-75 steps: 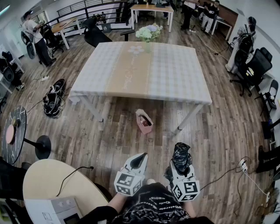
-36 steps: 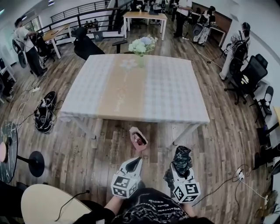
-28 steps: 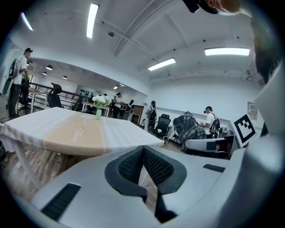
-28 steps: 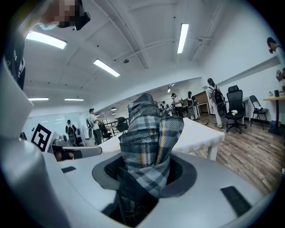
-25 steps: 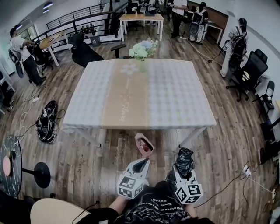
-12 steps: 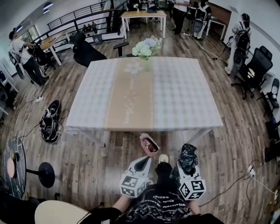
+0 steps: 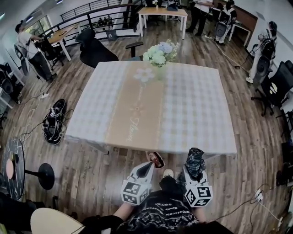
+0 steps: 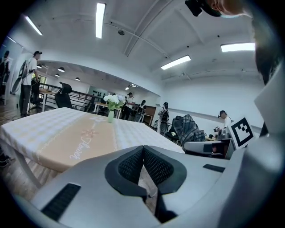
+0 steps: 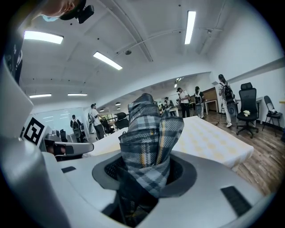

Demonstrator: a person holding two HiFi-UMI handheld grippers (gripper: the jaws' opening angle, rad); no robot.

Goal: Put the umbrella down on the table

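The table [image 7: 192, 114] is much closer now, just at 12 o'clock. The right gripper [image 7: 196, 176] squeezes the umbrella [image 7: 195, 160]; the left gripper [image 7: 147, 165] is pinched together, empty. Putting down can start soon.

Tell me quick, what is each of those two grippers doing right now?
Left gripper: jaws closed, nothing between them.
Right gripper: jaws closed on a folded grey plaid fabric umbrella.

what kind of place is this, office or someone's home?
Probably an open-plan office or lab space, not a home: black office chairs along the right wall, work desks at the far end, and several people standing around them.
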